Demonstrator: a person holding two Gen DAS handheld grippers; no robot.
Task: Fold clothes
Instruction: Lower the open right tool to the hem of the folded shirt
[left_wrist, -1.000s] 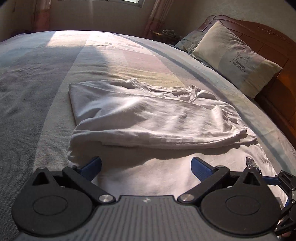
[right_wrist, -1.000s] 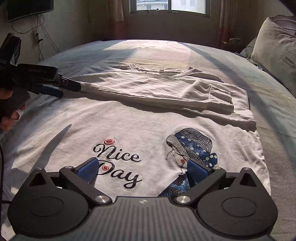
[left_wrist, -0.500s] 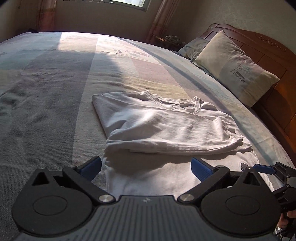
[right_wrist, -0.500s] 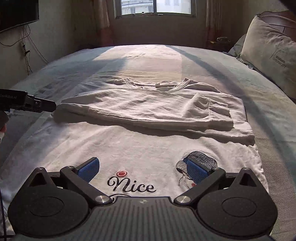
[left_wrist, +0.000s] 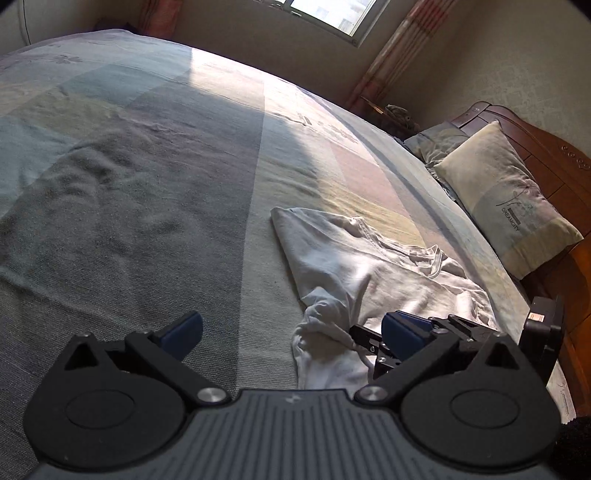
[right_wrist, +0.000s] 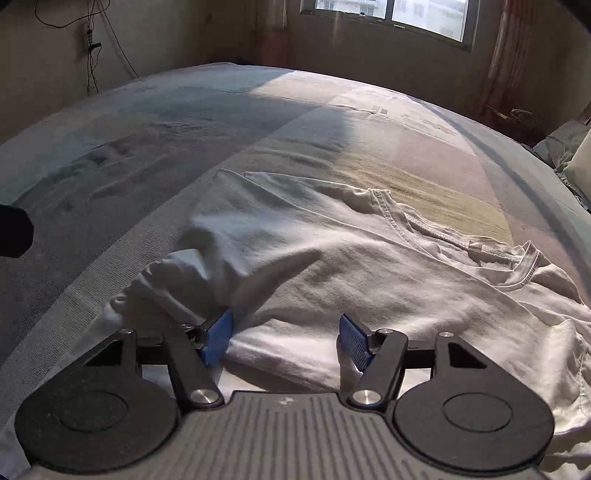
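Sunlight is falling across the bed (left_wrist: 147, 184) where your white T-shirt (right_wrist: 332, 266) is lying partly folded, collar toward the pillow (left_wrist: 506, 206), its near left corner bunching into a lump. Your right gripper (right_wrist: 284, 336) is sitting low on that near edge with its fingers spread fairly wide, cloth lying between them but nothing pinched. Your left gripper (left_wrist: 291, 328) is hanging wide apart over bare bedspread beside the shirt, gripping nothing. Closing now, you are risking catching only the top layer, so the fold underneath could be dragging out of line, and the bunched corner could be creasing further. Both gripper bodies are hiding the shirt's nearest hem, and shadow is making the layers hard to count.
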